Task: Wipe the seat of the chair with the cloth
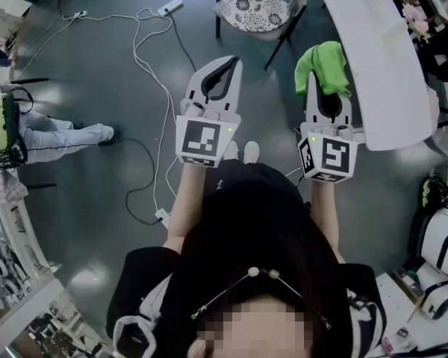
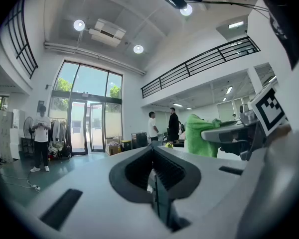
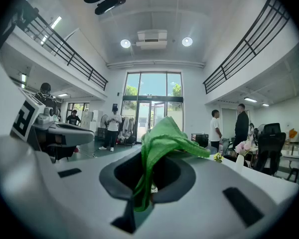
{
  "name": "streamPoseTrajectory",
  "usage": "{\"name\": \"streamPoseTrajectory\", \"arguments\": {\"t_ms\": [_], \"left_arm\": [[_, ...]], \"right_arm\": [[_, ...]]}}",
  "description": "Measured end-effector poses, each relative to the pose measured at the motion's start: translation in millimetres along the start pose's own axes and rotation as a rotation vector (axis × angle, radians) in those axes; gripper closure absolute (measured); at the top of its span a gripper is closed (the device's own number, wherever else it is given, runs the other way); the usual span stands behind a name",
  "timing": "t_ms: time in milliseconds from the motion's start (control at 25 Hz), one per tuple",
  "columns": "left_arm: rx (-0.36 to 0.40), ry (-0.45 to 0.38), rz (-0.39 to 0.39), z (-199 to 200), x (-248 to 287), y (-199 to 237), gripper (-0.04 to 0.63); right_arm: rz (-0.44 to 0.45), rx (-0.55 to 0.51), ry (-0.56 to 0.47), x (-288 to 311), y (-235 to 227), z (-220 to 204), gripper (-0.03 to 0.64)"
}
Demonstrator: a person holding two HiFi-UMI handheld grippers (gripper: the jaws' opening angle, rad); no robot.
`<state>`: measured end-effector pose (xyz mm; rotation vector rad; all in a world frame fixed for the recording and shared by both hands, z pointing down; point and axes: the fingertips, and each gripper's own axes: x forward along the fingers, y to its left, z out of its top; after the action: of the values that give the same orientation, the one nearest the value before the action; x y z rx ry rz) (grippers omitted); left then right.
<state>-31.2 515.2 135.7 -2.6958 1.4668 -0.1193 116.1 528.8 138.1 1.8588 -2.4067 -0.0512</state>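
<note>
While the right gripper fingers clamp the green cloth | left gripper fingers closed, empty | chair ahead

White left tongs and right tongs, dark-lined jaws, black-and-white marker cubes, black top, white shoes

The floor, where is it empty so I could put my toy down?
Bare floor lies between the white cables and the standing person's leg. Another bare patch sits between the left gripper and the right gripper with the green cloth, this side of the chair. It is crowded along the cables and beside the white table.
</note>
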Motion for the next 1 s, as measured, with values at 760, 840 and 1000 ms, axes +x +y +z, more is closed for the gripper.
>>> {"name": "streamPoseTrajectory", "arguments": {"t_ms": [760, 840, 1000], "left_arm": [[-0.011, 0.007, 0.020, -3.0, -5.4, 1.9, 0.589], [-0.010, 0.013, 0.030, -4.1, -6.5, 4.7, 0.589], [-0.012, 0.021, 0.047, -6.0, -7.4, 9.5, 0.589]], "right_arm": [[-0.001, 0.036, 0.011, -0.8, -3.8, -4.7, 0.574], [0.003, 0.036, 0.022, -0.2, -5.8, -7.3, 0.574], [0.003, 0.046, 0.051, 3.5, -9.5, -17.1, 0.574]]}}
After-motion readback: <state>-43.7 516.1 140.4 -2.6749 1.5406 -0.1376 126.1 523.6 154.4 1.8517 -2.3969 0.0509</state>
